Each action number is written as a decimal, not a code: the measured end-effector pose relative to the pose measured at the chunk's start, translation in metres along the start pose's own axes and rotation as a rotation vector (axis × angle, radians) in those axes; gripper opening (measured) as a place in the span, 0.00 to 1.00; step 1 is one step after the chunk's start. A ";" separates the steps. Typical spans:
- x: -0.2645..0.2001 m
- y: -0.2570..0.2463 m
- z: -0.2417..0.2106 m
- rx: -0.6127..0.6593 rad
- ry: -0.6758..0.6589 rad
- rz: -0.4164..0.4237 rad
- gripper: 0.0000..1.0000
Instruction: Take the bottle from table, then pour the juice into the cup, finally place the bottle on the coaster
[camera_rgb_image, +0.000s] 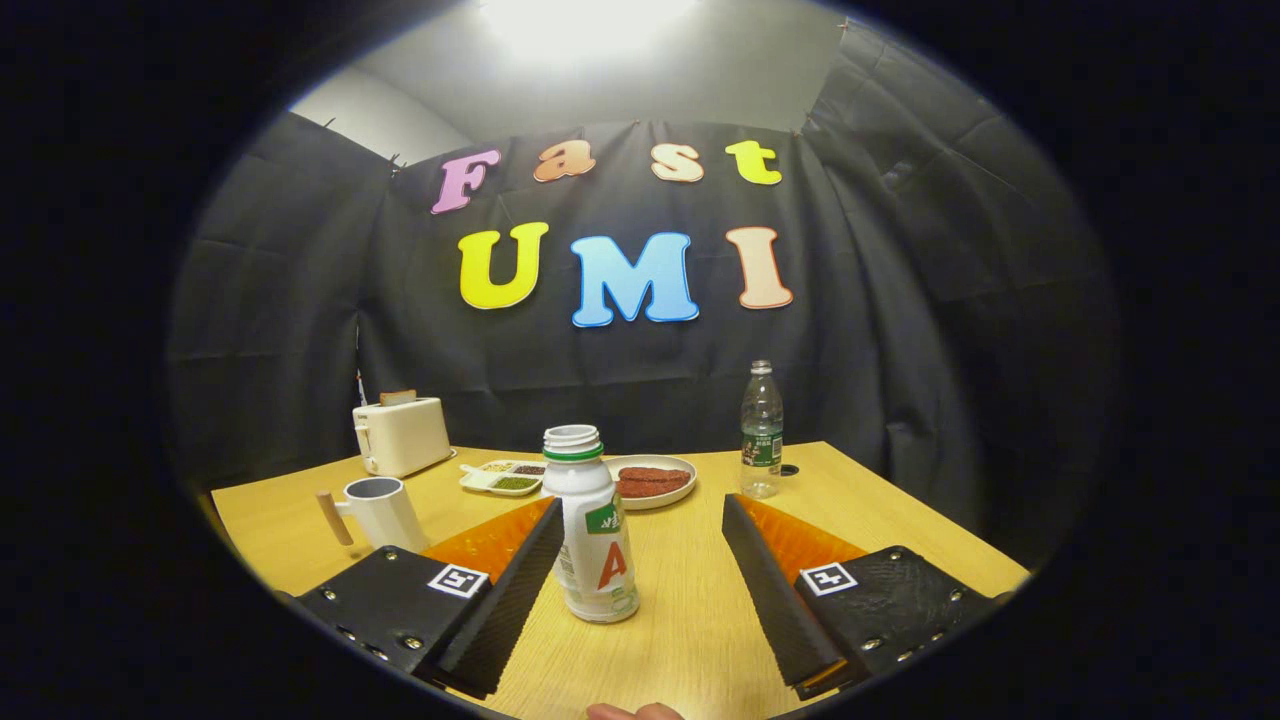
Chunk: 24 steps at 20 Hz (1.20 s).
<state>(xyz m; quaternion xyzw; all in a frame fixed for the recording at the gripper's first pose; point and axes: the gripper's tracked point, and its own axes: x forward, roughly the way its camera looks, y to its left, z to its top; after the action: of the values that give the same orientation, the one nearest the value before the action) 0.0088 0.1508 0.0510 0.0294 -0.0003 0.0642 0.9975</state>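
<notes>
A white juice bottle (594, 535) with a green neck ring and no cap stands upright on the wooden table (690, 640). It sits between my fingers, close against the left one, with a wide gap to the right one. My gripper (640, 510) is open. A white cup (384, 512) with a wooden handle stands to the left, just beyond the left finger.
A white toaster (401, 434) stands at the back left. A divided snack tray (505, 477) and a plate with red food (650, 481) lie behind the juice bottle. A clear water bottle (761, 430) stands at the back right. A fingertip (632, 712) shows at the near table edge.
</notes>
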 end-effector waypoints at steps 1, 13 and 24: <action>0.002 0.003 -0.001 0.001 0.002 0.000 0.98; 0.040 0.032 -0.027 -0.040 0.019 -0.007 0.98; 0.075 0.035 -0.047 -0.022 0.040 -0.060 0.98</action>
<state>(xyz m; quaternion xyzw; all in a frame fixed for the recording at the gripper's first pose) 0.0787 0.1980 0.0061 0.0173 0.0197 0.0348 0.9991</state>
